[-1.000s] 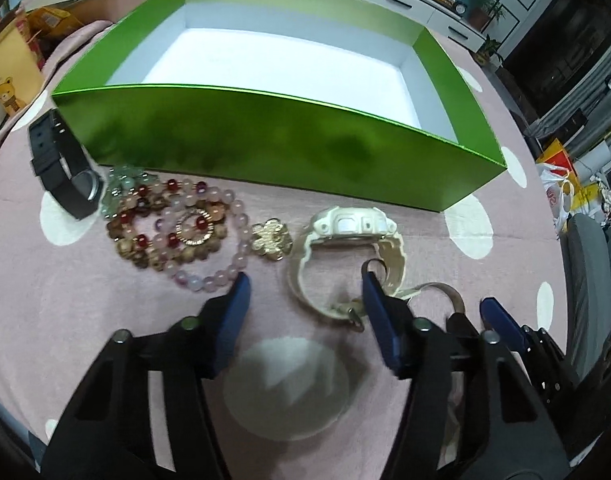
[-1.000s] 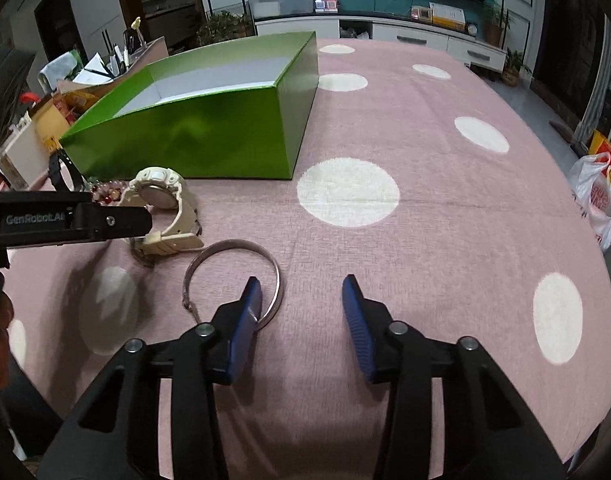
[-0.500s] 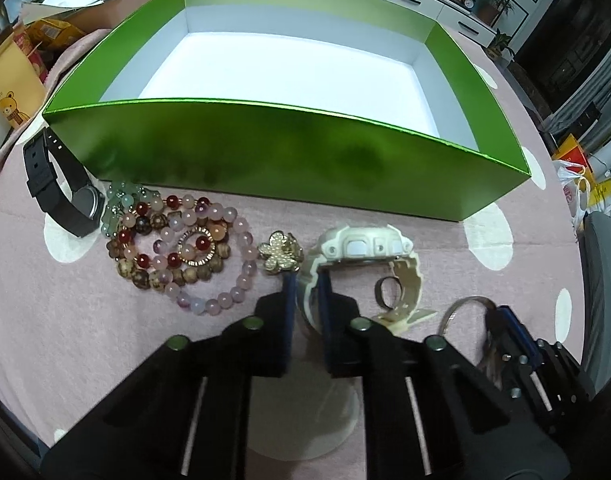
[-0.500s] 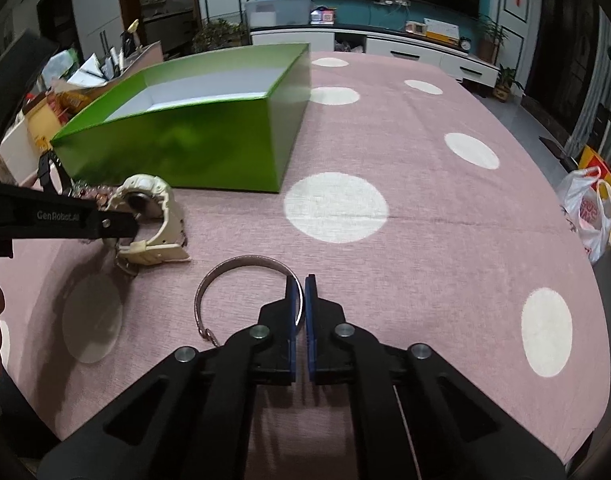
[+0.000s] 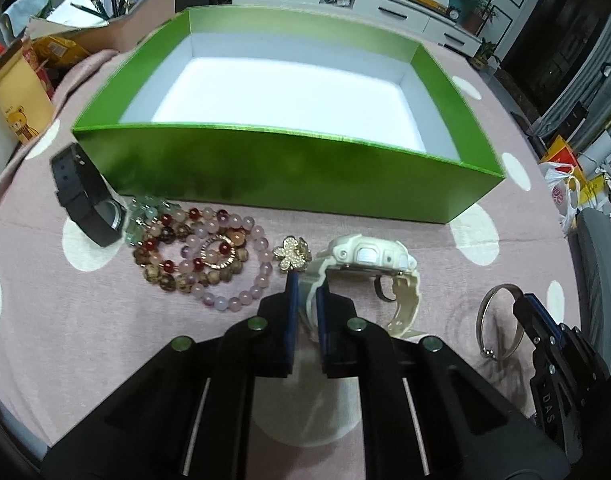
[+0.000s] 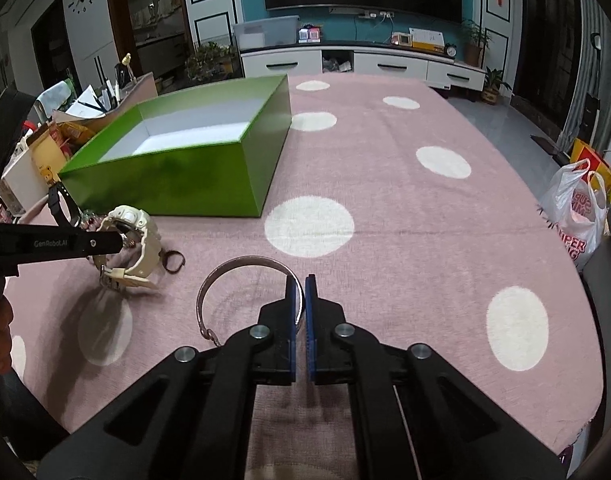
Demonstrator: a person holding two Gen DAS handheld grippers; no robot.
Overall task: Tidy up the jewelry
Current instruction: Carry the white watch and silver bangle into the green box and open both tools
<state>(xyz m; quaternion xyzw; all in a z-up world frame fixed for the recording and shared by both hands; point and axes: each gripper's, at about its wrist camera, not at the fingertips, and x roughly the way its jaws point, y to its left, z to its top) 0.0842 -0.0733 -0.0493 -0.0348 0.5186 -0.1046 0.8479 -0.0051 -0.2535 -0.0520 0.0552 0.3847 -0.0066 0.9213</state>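
Note:
The cream watch [image 5: 369, 256] lies in front of the green box [image 5: 289, 168], and my left gripper [image 5: 307, 292] is shut on the near part of its strap. In the right wrist view the watch [image 6: 131, 236] sits tilted at the left gripper's [image 6: 121, 242] tip. My right gripper [image 6: 304, 284] is shut on the rim of the silver bangle [image 6: 241, 264]; the bangle [image 5: 501, 320] also shows at the right of the left wrist view. A gold flower brooch [image 5: 292, 254], bead bracelets [image 5: 201, 256] and a black watch [image 5: 85, 200] lie to the left. A small dark ring [image 6: 173, 261] rests beside the cream watch.
The box is open, with a bare white floor [image 5: 289, 100]. A pink cloth with white dots [image 6: 385, 208] covers the table. Cartons and papers [image 5: 21, 96] crowd the far left edge. A plastic bag [image 6: 577, 220] hangs off the right side.
Both grippers went from open to shut: the left one shifted left onto the cream watch's strap, the right one closed on the bangle's rim and rose slightly.

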